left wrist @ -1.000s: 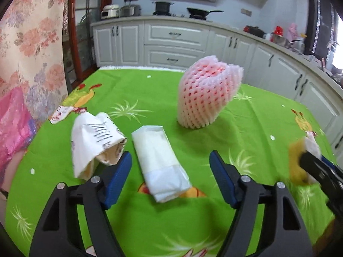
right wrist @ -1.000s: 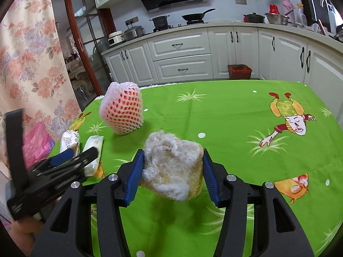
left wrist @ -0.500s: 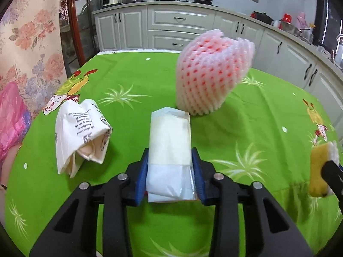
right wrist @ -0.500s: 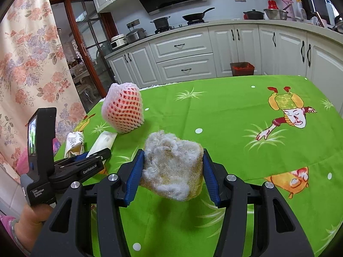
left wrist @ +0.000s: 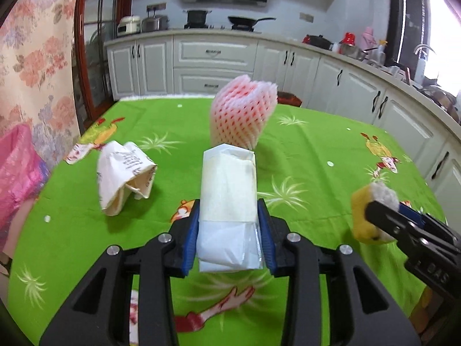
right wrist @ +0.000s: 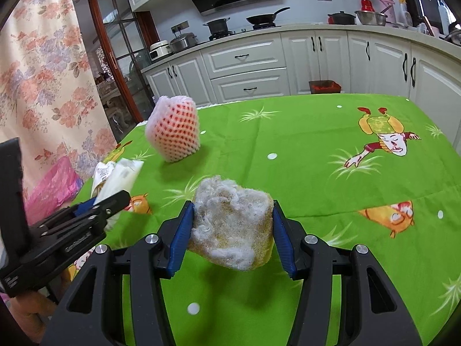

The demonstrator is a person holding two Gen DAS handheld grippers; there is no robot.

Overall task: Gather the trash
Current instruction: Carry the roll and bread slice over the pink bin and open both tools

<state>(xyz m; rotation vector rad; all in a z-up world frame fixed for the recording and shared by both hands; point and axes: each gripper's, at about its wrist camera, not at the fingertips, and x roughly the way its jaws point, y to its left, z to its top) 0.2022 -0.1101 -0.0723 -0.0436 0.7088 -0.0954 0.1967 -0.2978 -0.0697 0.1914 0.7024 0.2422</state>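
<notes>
A: Where is the white plastic packet (left wrist: 227,190)?

B: Between the blue pads of the left hand-held gripper (left wrist: 228,232), which is clamped on its near end. The packet sticks out forward along the fingers, tilted up off the green worktop (left wrist: 317,150); its far end overlaps the foam fruit net (left wrist: 243,112) in the left wrist view.

A: Did that grip just happen?

B: The jaws have just been closing, with the packet between them. The pads press on both of its sides.

A: And the other piece of trash?

B: The worn yellow sponge (right wrist: 232,226), with a grey fuzzy face, sits clamped between the pads of the right hand-held gripper (right wrist: 232,233), lifted above the cloth with its shadow underneath. From the left wrist view the same sponge (left wrist: 371,210) shows at the right edge, in that gripper's black fingers.

A: What lies on the worktop?

B: A crumpled white paper wrapper (left wrist: 122,177) with printed lettering lies just left of the held packet, apart from it. The pink-and-white foam fruit net stands upright farther back, near the middle of the cloth.

A: Anything off the worktop?

B: A pink plastic bag (left wrist: 15,173) hangs at the left edge, beside a floral curtain (left wrist: 31,57). White kitchen cabinets (left wrist: 213,63) run behind.
</notes>
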